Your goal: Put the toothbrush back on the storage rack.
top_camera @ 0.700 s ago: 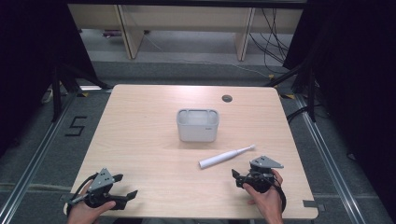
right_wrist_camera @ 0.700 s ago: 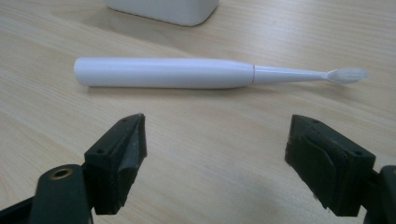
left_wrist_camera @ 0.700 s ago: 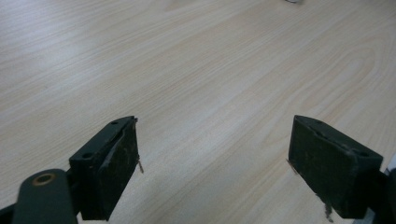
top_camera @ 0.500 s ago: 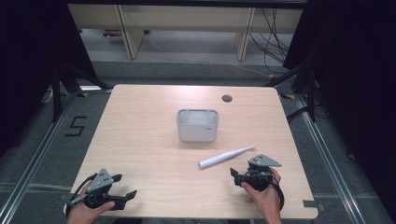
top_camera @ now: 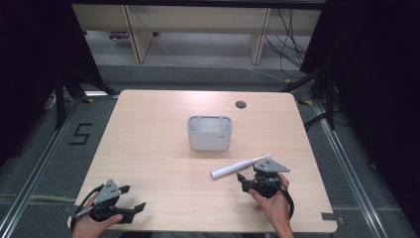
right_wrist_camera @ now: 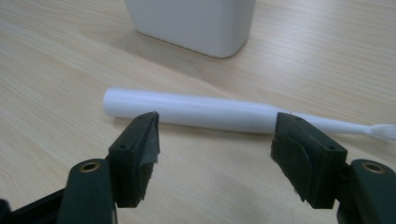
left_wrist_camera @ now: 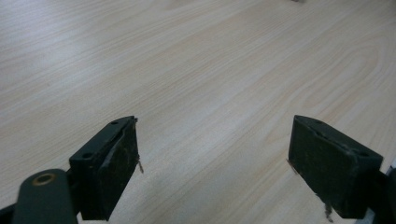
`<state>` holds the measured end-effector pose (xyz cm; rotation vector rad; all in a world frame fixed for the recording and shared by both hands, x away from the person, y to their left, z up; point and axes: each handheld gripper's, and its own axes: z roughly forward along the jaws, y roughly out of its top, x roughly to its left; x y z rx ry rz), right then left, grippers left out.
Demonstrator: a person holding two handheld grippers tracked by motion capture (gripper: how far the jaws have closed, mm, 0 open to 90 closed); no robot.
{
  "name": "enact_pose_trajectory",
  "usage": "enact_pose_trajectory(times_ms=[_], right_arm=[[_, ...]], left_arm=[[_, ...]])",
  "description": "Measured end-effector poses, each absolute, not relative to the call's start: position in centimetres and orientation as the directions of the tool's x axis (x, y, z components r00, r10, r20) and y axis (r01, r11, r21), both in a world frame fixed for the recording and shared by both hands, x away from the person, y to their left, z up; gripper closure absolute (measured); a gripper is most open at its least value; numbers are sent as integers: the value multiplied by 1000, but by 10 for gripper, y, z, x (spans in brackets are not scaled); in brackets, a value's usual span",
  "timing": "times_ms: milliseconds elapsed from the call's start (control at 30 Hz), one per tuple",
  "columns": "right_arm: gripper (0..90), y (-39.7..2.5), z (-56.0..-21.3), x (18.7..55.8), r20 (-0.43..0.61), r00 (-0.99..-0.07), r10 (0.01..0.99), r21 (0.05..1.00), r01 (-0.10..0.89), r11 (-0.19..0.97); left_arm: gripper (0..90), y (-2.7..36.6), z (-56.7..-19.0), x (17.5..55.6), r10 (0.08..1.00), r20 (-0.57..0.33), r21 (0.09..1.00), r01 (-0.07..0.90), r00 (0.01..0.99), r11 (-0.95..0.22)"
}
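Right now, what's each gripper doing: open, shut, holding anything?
Left gripper: open, empty, over bare table.
Right gripper: open, holding nothing; the white toothbrush lies just beyond its jaws.

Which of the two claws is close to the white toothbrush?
The right claw, held open just short of the toothbrush lying near the white box. The left claw sits open at the table's near-left corner, over bare wood.

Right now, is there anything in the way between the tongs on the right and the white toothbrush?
No, nothing visible. The right tongs stand open just short of the toothbrush, with bare table between them. The white holder sits beyond the toothbrush.
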<state>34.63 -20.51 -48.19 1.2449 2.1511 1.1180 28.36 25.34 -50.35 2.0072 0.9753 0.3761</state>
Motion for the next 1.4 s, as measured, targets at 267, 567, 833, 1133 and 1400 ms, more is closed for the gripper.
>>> enact_pose_trajectory(times_ms=[267, 567, 833, 1133, 1400], right_arm=[[500, -184, -477, 354, 38, -591, 805, 811, 489, 321], [682, -150, -476, 372, 3, -640, 768, 811, 451, 373], [784, -134, -481, 383, 25, -651, 759, 796, 472, 378], [877, -119, -489, 395, 7, -662, 749, 769, 482, 419], [877, -115, -495, 398, 37, -661, 749, 732, 528, 431]], left_arm=[[156, 254, -503, 284, 760, -93, 805, 498, 643, -323], [156, 254, -503, 285, 759, -89, 804, 496, 645, -328], [159, 254, -503, 285, 757, -88, 810, 489, 648, -324], [162, 255, -502, 286, 759, -89, 813, 487, 645, -319], [164, 255, -502, 286, 763, -90, 816, 486, 640, -313]])
